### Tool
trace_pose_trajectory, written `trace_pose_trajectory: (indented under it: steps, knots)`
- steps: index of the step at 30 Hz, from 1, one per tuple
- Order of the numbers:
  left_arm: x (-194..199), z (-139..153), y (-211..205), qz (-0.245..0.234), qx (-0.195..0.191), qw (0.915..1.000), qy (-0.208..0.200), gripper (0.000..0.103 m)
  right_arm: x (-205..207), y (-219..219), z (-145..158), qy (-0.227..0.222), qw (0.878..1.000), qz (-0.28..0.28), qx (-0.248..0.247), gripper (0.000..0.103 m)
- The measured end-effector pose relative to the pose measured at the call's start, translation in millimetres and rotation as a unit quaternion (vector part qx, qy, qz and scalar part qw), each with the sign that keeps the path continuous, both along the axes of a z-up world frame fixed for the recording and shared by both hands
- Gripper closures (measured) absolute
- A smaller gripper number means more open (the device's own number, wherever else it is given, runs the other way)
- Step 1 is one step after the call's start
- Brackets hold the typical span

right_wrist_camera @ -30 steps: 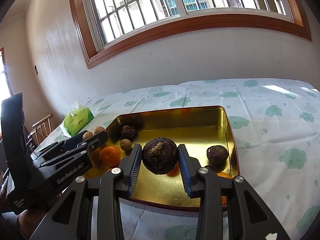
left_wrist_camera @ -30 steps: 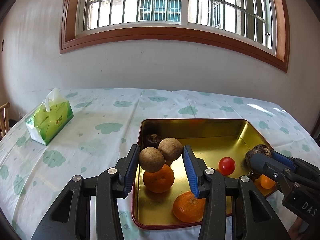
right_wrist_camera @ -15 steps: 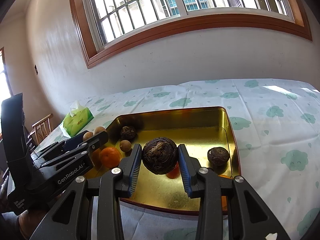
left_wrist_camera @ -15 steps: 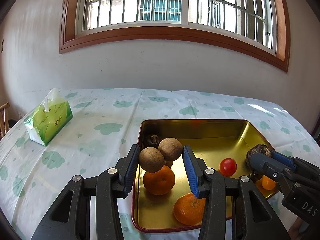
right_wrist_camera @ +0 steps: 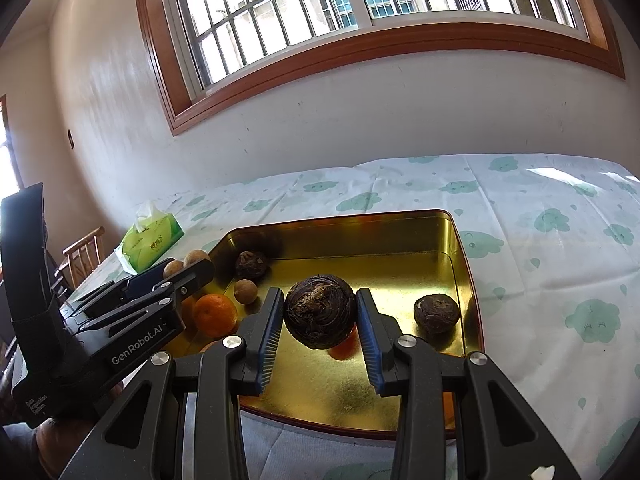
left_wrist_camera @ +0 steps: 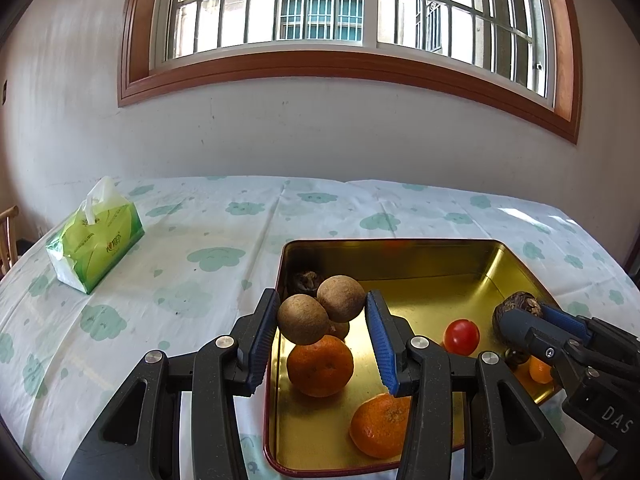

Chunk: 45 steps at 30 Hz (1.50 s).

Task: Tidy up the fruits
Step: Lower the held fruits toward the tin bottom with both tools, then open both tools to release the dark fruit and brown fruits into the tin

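left gripper clamps two brown longans above gold tray | right gripper grips dark water chestnut over tray | oranges below | tissue pack at 10 o'clock

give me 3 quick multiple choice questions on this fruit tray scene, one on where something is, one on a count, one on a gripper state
1. Where is the tissue pack?
A. in the tray
B. on the tablecloth, left of the tray
C. in the right gripper

2. How many brown fruits does the left gripper hold?
A. one
B. two
C. three

3. What is the right gripper doing?
A. shut on a dark fruit
B. open over the tray
C. shut on an orange

Answers:
1. B, it lies on the cloth apart from the tray.
2. B, two brown fruits sit side by side between the fingers.
3. A, both fingers press the dark fruit above the tray.
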<state>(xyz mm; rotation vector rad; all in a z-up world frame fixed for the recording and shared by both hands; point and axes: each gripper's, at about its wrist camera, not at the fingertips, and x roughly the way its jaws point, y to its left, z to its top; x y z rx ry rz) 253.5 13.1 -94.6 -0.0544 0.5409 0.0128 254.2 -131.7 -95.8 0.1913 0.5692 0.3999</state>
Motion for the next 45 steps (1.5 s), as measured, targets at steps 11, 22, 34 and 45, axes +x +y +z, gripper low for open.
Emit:
trace_pose_trajectory:
  steps: [11,22,34,45]
  knots:
    - [7,-2,-1,0.001,0.005,1.0,0.001,0.057,5,-1,0,0.004,1.0,0.0,0.004,0.067]
    - [12,-5,2,0.009,0.008,0.9998,0.013,0.057,7,-1,2,-0.005,1.0,-0.009,0.01,0.045]
    - [11,-4,1,0.013,0.013,0.9998,0.011,0.053,8,-2,3,-0.011,1.0,-0.009,0.009,0.04]
    - [-14,12,-4,0.01,0.035,0.9991,-0.02,0.019,-11,-8,18,-0.029,1.0,-0.012,0.004,0.038]
